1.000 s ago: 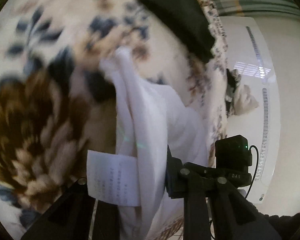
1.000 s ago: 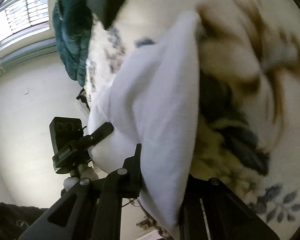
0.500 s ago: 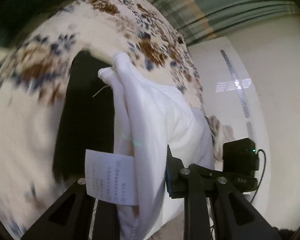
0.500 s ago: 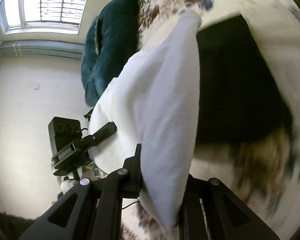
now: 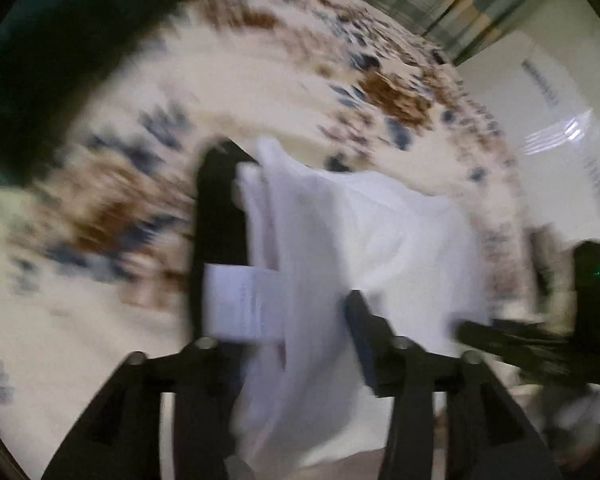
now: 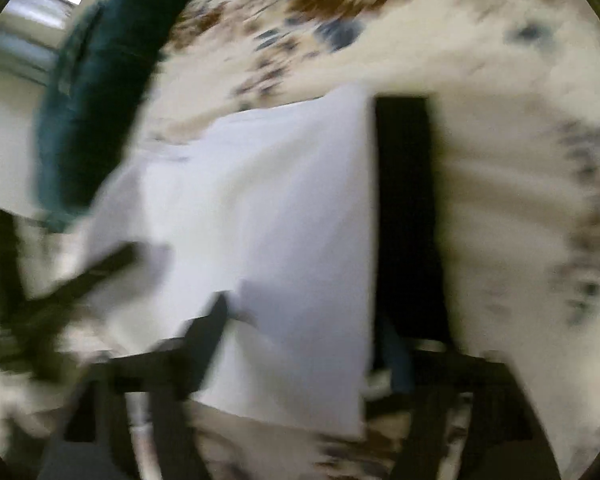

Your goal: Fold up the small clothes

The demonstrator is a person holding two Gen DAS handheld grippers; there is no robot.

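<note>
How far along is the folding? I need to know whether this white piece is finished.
Done: the white garment is doubled over, lying beside a black item on the floral blanket. In hand: the left gripper and right gripper have just been opening, cloth between their spread jaws. Left: withdrawing; whether more folds follow is unclear.

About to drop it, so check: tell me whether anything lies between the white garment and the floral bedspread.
Yes: a black cloth lies on the floral bedspread along the white garment's edge, apparently beneath it.
</note>
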